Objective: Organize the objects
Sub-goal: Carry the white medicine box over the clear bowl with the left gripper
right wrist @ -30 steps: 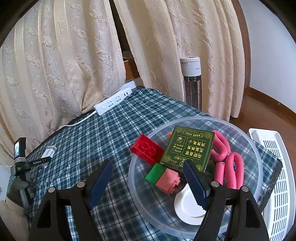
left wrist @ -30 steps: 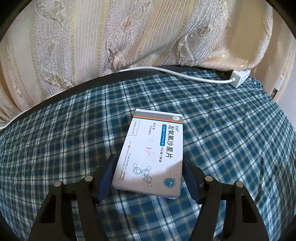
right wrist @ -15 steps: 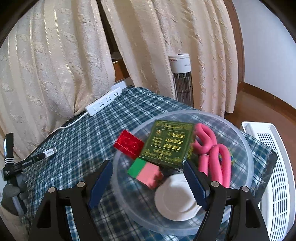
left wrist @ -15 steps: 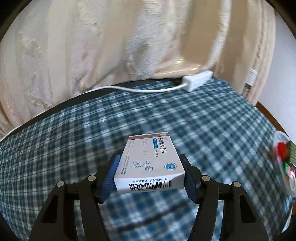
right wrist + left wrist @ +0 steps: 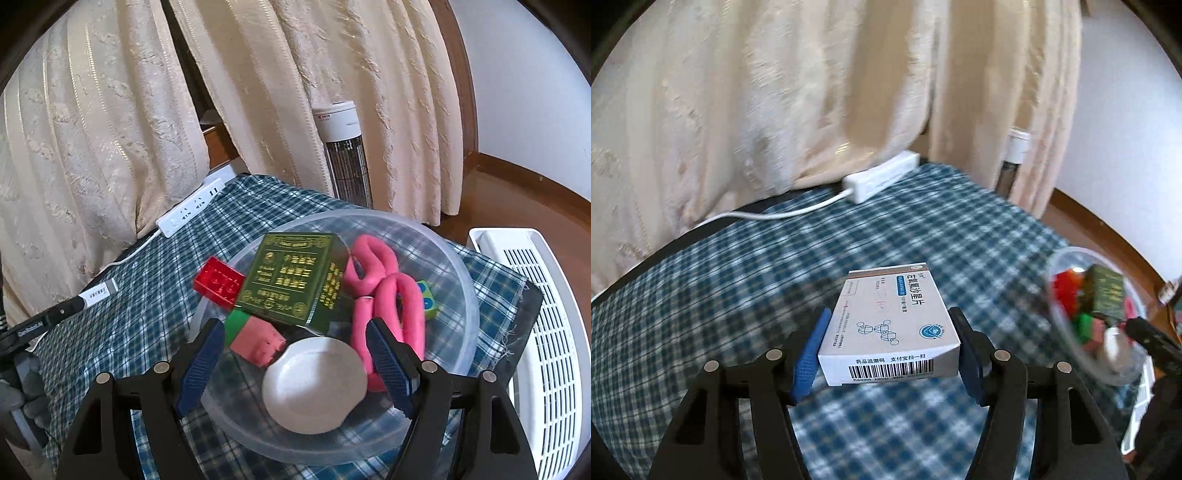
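Note:
My left gripper [image 5: 890, 354] is shut on a white medicine box [image 5: 890, 321], held above the blue plaid tablecloth [image 5: 738, 295]. A clear plastic bowl [image 5: 465, 321] holds a green box [image 5: 295, 277], red brick [image 5: 218, 282], green-and-pink brick [image 5: 255, 339], pink grip rings [image 5: 384, 288] and a white lid [image 5: 314, 384]. My right gripper [image 5: 295, 365] is open, its fingers over the bowl's near part, holding nothing. The bowl also shows blurred at the right of the left wrist view [image 5: 1067, 354].
A white power strip [image 5: 192, 206] with its cable lies at the table's far edge by cream curtains [image 5: 92, 129]. A tower heater [image 5: 343, 147] stands behind the table. A white slatted appliance [image 5: 535, 350] sits right of the bowl.
My left gripper has lifted the medicine box off the cloth and swung right, bringing the bowl into its view. My right gripper has moved in over the bowl.

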